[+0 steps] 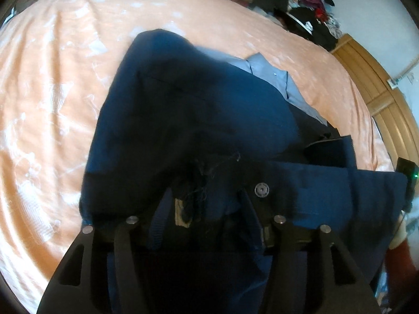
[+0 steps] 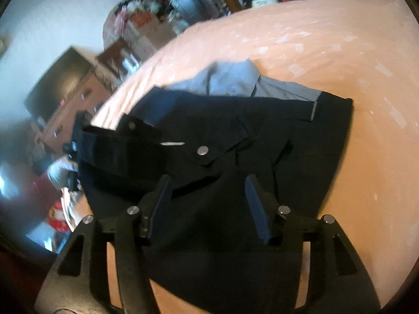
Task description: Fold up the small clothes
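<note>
Covering nearly the whole field in both views: peach bedsheet (image 1: 52, 104), creased, patterned with pale flecks. Lying on the sheet near its middle: one pair of dark navy shorts (image 1: 196, 117), rumpled and partly doubled over, far edge resting flat, near edge raised toward both cameras. Showing from beneath the far side of the shorts: grey-blue lining (image 1: 269, 76), turned out, touching the sheet. Bordering the bed on the right of the left wrist view: curved wooden bed frame (image 1: 379, 91). Heaped beyond the far edge of the bed: mixed clothes pile (image 1: 301, 0), blurred, items not separable. Standing well apart from the bed in the right wrist view: brown dresser (image 2: 76, 104), dark flat screen (image 2: 57, 86) on top. Left gripper (image 1: 204, 206): tongs spread apart, navy cloth bunched over and between them, no clamping evident. Right gripper (image 2: 208, 198): tongs likewise spread apart, blue ribbed pads visible, hovering over the near part of the shorts, cloth filling the gap behind them. Fixed to the waistband just beyond the left gripper: round metal snap (image 1: 261, 190). Beside the snap: frayed threads (image 1: 207, 172), loose and tangled. Between the left tongs: small tan label (image 1: 182, 216), partly hidden by thread.
</note>
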